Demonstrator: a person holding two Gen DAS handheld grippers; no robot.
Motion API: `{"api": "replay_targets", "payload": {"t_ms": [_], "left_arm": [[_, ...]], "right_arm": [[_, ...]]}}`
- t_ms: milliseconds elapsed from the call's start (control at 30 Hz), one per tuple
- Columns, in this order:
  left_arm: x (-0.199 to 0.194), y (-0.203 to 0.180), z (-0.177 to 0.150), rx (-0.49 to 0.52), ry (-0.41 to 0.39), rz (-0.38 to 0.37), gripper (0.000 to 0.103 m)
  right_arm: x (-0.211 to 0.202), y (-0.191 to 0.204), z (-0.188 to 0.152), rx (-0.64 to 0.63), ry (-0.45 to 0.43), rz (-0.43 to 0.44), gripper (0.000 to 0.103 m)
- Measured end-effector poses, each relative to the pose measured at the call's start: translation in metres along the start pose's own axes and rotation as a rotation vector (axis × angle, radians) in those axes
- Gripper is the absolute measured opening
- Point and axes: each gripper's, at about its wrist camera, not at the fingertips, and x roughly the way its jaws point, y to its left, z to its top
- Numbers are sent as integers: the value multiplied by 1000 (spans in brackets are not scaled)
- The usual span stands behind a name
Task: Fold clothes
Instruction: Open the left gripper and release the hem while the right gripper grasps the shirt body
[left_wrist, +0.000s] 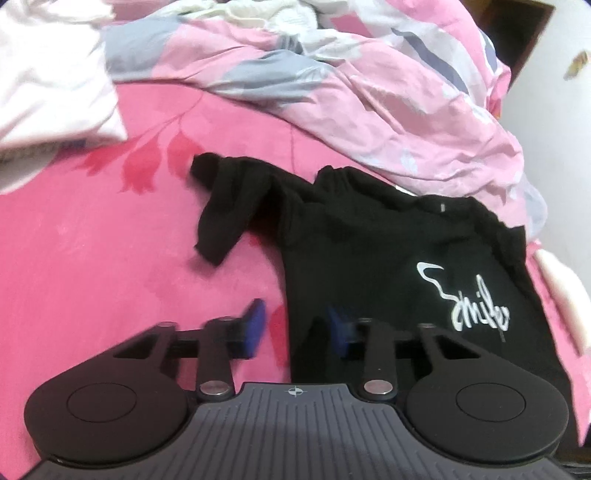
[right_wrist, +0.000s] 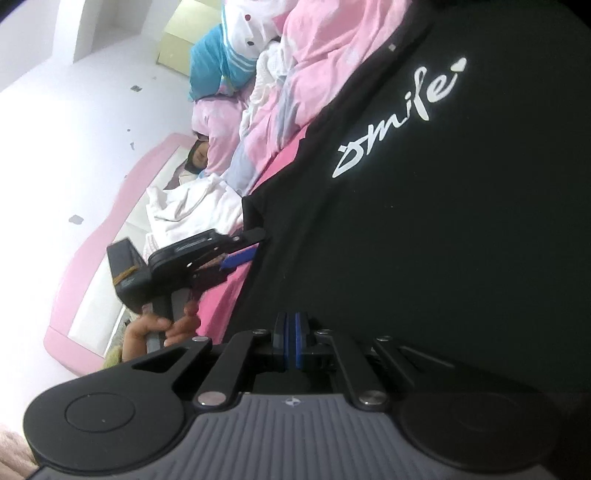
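Right hand-held gripper (right_wrist: 291, 341) pressed together beside black shirt (right_wrist: 424, 240), left hand-held gripper (left_wrist: 297, 330) spread over its edge.

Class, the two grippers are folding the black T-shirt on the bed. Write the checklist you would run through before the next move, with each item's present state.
1. Right gripper shut: ok; its blue pads are together. Whether cloth is pinched between them: cannot tell.
2. Left gripper gripping the black T-shirt: not ok; its jaws are apart, at the shirt's left edge, nothing clamped.
3. Sleeve folded in: not ok; it sticks out left over the pink bedspread.
4. Shirt body flat: not ok; the collar end is bunched.
5. Room to fold: not ok at the far side; the floral quilt lies against the shirt's top.
6. Picture sharpness: not ok; the left fingers are blurred.
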Motion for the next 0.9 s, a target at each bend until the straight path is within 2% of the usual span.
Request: {"api": "replay_targets", "payload": {"t_ms": [100, 233, 300, 433, 533, 600, 667, 833, 900], "left_arm": [[4, -3, 0, 33, -22, 16, 2], [5, 2, 3, 40, -62, 49, 1], [8, 10, 5, 22, -71, 57, 1], [13, 18, 5, 21, -92, 65, 1], [9, 20, 5, 18, -82, 43, 6], [1, 22, 6, -2, -61, 35, 14], [-13, 22, 4, -4, -59, 60, 21], [-64, 8, -19, 60, -83, 36, 22], [-81, -4, -35, 104, -59, -30, 22]], "right_arm": [[-16, -2, -8, 4, -7, 7, 2], [-15, -1, -13, 7, -14, 13, 2], [-38, -4, -28, 6, -14, 13, 2], [-41, -4, -31, 5, -15, 12, 2], [-43, -2, -32, 2, -17, 10, 2], [-41, -2, -31, -1, -18, 9, 2], [-40, -2, -31, -4, -19, 7, 2], [-39, -2, -31, -13, -21, 2, 2], [-39, -2, -31, -16, -22, 0, 2]]}}
